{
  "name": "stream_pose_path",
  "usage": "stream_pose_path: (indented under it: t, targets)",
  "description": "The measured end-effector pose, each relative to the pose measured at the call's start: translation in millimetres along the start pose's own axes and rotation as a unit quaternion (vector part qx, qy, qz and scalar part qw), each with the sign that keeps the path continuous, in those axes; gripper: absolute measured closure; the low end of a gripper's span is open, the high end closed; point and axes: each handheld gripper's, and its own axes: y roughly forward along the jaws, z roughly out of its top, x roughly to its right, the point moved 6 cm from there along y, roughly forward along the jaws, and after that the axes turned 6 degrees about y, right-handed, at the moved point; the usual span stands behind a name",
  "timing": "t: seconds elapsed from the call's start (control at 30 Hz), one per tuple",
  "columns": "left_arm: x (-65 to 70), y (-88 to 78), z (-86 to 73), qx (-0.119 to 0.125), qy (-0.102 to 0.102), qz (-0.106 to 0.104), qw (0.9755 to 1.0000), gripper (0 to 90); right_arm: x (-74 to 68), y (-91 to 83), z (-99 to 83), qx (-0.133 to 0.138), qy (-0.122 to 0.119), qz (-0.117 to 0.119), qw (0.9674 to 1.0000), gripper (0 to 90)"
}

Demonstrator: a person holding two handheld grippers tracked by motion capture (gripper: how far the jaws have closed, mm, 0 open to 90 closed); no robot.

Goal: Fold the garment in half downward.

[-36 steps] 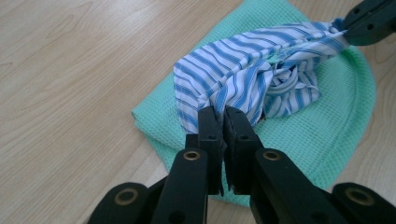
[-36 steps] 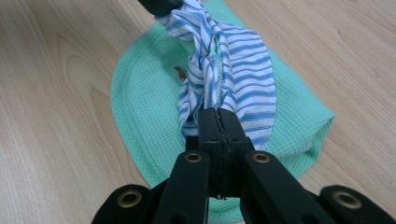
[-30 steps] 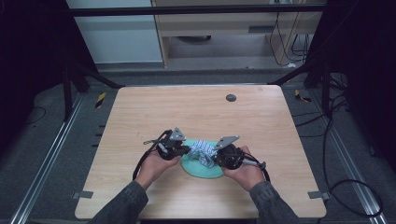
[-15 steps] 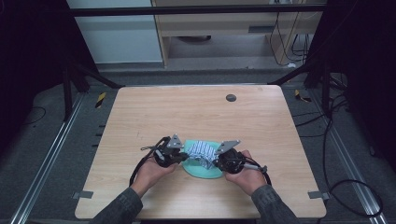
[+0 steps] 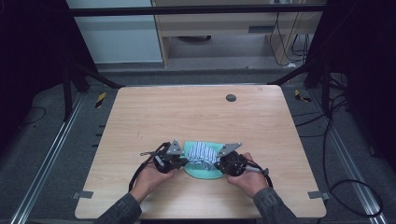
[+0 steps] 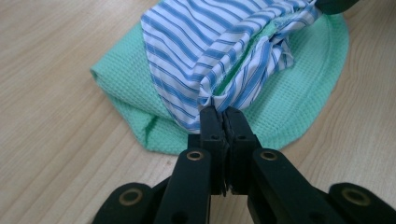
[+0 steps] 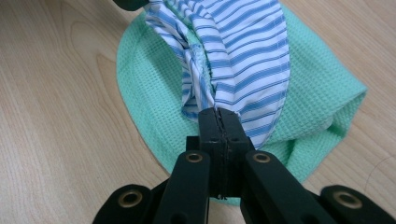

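High view: near the desk's front edge, a person's two hands hold the left tongs and right tongs at opposite ends of a blue-striped white cloth bunched atop a round mint-green waffle-weave cloth. Left gripper view and right gripper view show each pair of jaws clamped together on a pinched fold of the striped fabric.

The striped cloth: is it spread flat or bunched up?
Bunched up. The striped cloth is gathered in folds between the left gripper and right gripper, each pinching one end, above the green cloth.
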Motion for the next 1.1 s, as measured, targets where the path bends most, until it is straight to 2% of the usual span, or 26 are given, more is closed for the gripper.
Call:
stream_pose_path:
  t: [0.63, 0.67, 0.73, 0.83, 0.87, 0.97, 1.03, 1.1]
  targets:
    - [10.9, 6.9, -10.3, -0.01, 0.005, -0.005, 0.9999, 87.3, -3.2, 6.6, -11.3, -0.017, -0.006, -0.001, 0.9998, 88.8]
    - [11.4, 5.7, -10.9, -0.01, 0.003, 0.0, 0.9999, 84.7, -3.5, 6.5, -11.8, -0.018, -0.005, 0.001, 0.9998, 84.3]
    - [11.0, 3.2, -11.3, 0.002, -0.012, 0.016, 0.9998, 65.4, -3.2, 3.2, -11.9, -0.008, -0.004, -0.004, 0.9999, 65.9]
    - [11.3, -8.5, -13.5, 0.027, -0.024, 0.029, 0.9989, 43.8, -1.6, -7.8, -12.5, 0.014, 0.012, -0.015, 0.9997, 43.3]
    - [10.9, -12.4, -15.0, 0.032, -0.028, 0.034, 0.9985, 38.4, 0.1, -10.7, -13.3, 0.019, 0.013, -0.02, 0.9995, 38.4]
    - [6.3, -23.4, -21.5, 0.046, -0.051, 0.04, 0.9968, 27.3, 9.1, -21.0, -20.1, 0.04, 0.025, -0.048, 0.9978, 26.4]
    - [-1.3, -29.9, -27.1, 0.053, -0.061, 0.059, 0.995, 24.4, 17.9, -25.1, -25.9, 0.047, 0.034, -0.066, 0.9961, 20.4]
    - [-11.8, -34.1, -34.3, 0.052, -0.084, 0.07, 0.9926, 19.4, 27.5, -27.2, -31.5, 0.051, 0.051, -0.079, 0.9943, 17.1]
